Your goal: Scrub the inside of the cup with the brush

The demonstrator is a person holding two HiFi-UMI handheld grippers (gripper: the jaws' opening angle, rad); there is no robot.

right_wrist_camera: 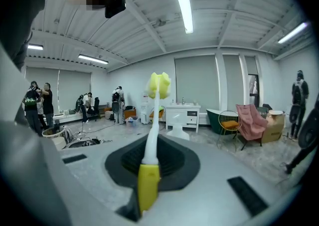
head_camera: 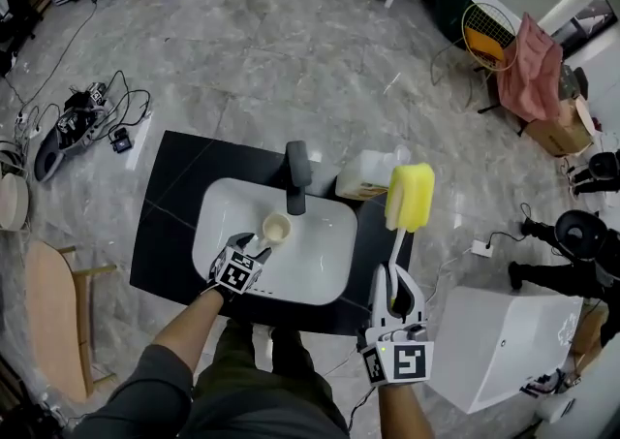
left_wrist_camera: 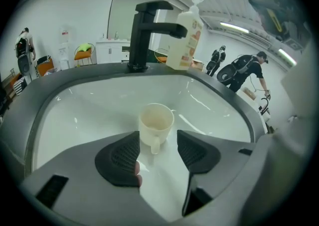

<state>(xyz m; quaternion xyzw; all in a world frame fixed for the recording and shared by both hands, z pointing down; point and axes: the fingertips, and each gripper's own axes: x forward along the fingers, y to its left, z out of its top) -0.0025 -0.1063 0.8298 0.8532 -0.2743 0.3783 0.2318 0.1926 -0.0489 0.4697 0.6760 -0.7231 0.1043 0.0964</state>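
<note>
A cream cup [head_camera: 276, 228] stands upright in the white sink [head_camera: 325, 267], just in front of the black faucet [head_camera: 297, 175]. In the left gripper view the cup [left_wrist_camera: 156, 118] sits a little ahead of the jaws, its handle turned toward me. My left gripper [head_camera: 245, 245] [left_wrist_camera: 158, 151] is open and low over the basin; its pads [left_wrist_camera: 124, 155] do not touch the cup. My right gripper [head_camera: 396, 294] [right_wrist_camera: 149, 167] is shut on the white-and-yellow handle of the brush [right_wrist_camera: 152, 140]. The brush's yellow sponge head [head_camera: 411, 197] points up, above the counter right of the sink.
The sink is set in a black counter [head_camera: 170, 219]. A soap bottle [head_camera: 373, 175] [left_wrist_camera: 185, 40] stands behind the basin to the right of the faucet [left_wrist_camera: 149, 30]. A white box [head_camera: 504, 340] stands on the floor at right, a wooden chair [head_camera: 53, 311] at left.
</note>
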